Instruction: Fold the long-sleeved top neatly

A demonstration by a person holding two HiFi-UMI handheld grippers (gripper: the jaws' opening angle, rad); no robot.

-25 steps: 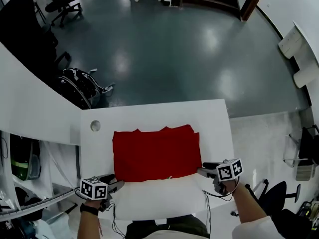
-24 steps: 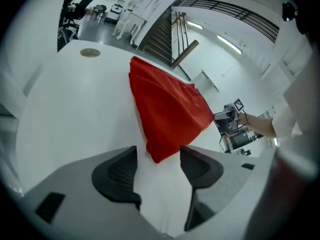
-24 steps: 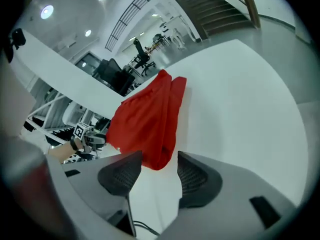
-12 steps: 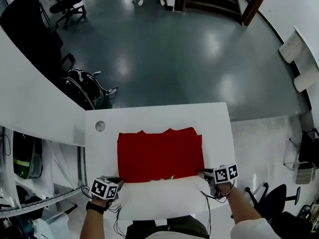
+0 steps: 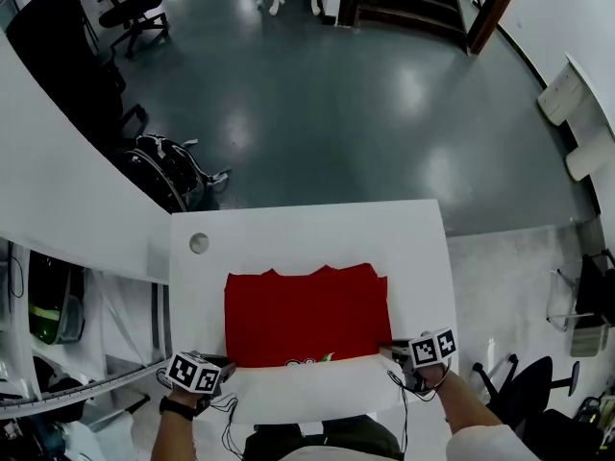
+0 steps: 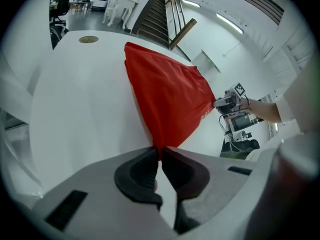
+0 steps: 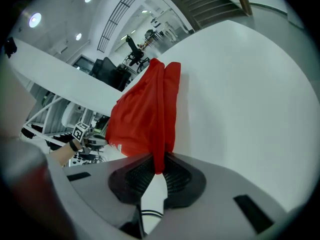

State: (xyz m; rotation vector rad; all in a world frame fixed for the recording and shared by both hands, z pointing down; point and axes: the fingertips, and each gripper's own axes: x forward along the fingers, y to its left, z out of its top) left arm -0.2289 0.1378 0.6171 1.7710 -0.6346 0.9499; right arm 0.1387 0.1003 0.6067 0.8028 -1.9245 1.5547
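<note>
Red top (image 5: 306,315) — left claw (image 5: 228,363), right claw (image 5: 388,350) just closed on corners

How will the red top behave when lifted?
Probably floppy: the red top gathers into folds where the left gripper pinches it and the right gripper has just been closing its jaws on it. It should sag between them. It may slide on the smooth table.

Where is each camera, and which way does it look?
Head view: on the person's head, looking down at table and red top; left forearm and right forearm show.
Left gripper view: on the left hand-held gripper, looking along its jaws across the top; right forearm shows.
Right gripper view: on the right hand-held gripper, facing opposite; left forearm shows.
Shared: the red top.
</note>
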